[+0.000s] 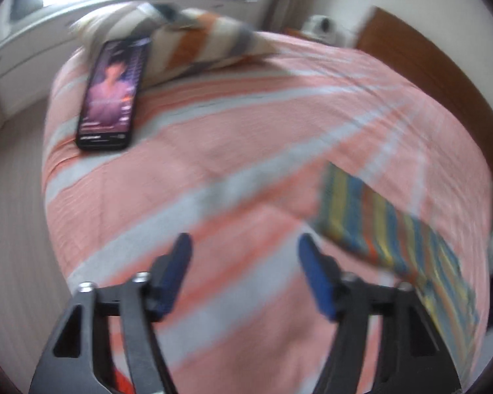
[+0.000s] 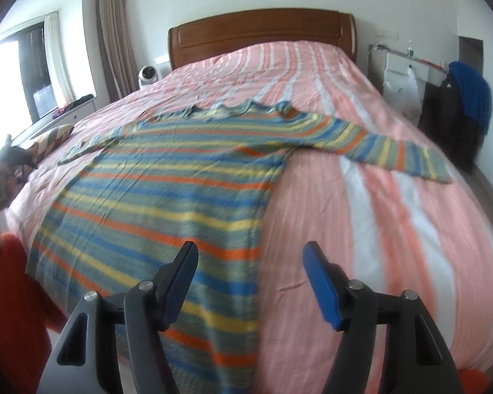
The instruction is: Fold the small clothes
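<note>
Pink and white stripes covered the bed [image 2: 394, 197]. At the upper left of the left view lay a phone [image 1: 110, 95] beside a pillow [image 1: 197, 36]. Left tongs [image 1: 245, 246] stood spread over bare bed. Right tongs [image 2: 249, 256] stood spread, empty, above the striped sweater [image 2: 167, 197] lying flat mid-frame.

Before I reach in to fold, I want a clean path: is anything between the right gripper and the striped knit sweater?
Nothing visible. The open right gripper hangs just above the striped knit sweater's hem on the pink striped bedspread.
</note>
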